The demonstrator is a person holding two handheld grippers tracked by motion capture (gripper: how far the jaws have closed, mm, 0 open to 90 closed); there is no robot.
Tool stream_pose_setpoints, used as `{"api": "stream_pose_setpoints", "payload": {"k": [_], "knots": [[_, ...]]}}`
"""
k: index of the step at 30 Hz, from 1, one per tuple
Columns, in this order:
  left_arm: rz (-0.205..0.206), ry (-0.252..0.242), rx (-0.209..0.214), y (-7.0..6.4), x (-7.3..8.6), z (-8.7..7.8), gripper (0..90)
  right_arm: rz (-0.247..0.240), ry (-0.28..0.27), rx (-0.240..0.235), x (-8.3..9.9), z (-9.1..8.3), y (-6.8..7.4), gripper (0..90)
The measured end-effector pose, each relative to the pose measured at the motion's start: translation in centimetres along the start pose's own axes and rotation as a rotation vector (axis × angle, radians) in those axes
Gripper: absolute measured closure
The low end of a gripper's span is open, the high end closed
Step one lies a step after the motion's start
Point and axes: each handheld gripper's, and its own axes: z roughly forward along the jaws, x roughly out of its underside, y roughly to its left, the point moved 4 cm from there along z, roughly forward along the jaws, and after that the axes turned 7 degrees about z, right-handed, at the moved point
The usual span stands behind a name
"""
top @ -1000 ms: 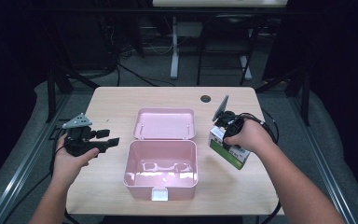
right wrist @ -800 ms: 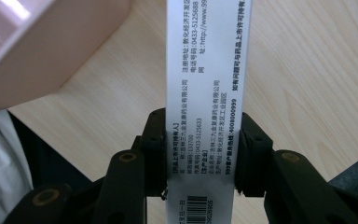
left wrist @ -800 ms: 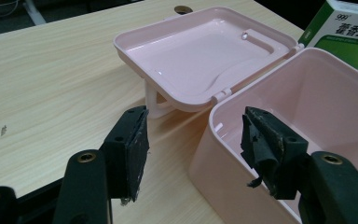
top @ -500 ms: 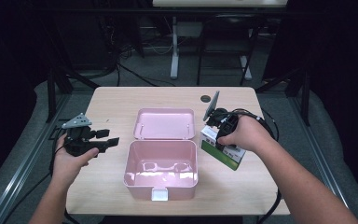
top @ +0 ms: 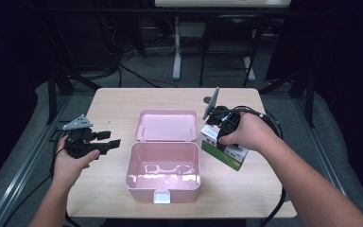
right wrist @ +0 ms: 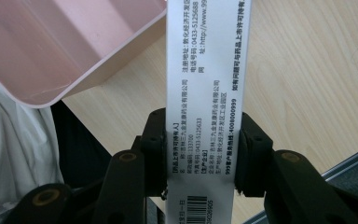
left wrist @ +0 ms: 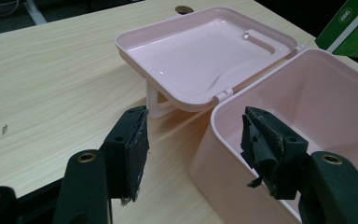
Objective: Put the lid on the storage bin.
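Hovering over the left side of the table (top: 108, 189), the left tongs (top: 111, 142) are wide open and hold nothing. They point at the open pink box (top: 163, 172) in the middle, with the hand curled under them. On the right, the right tongs (right wrist: 203, 156) pinch the green and white carton (top: 223, 150) tight, one jaw on each flat side. The carton sits just beside the pink box, under a bent hand.
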Motion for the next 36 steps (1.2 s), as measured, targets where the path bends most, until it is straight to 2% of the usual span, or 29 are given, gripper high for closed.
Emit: {"api": "stream_pose_setpoints", "payload": {"k": [10,20,28,36], "knots": [[0.000,0.001,0.001,0.0,0.0,0.0,40.9,-0.012,-0.006,0.004,0.1,-0.9,0.2,61.5],[0.002,0.000,0.002,0.0,0.0,0.1,40.9,-0.062,-0.015,-0.013,-0.1,-1.8,1.3,61.5],[0.001,-0.001,0.001,0.1,0.0,0.1,40.9,-0.114,-0.011,-0.004,-0.7,-2.5,2.8,61.5],[0.001,-0.004,0.003,0.1,0.0,0.0,40.9,-0.189,-0.009,-0.011,-1.7,-2.8,5.2,61.5]]}}
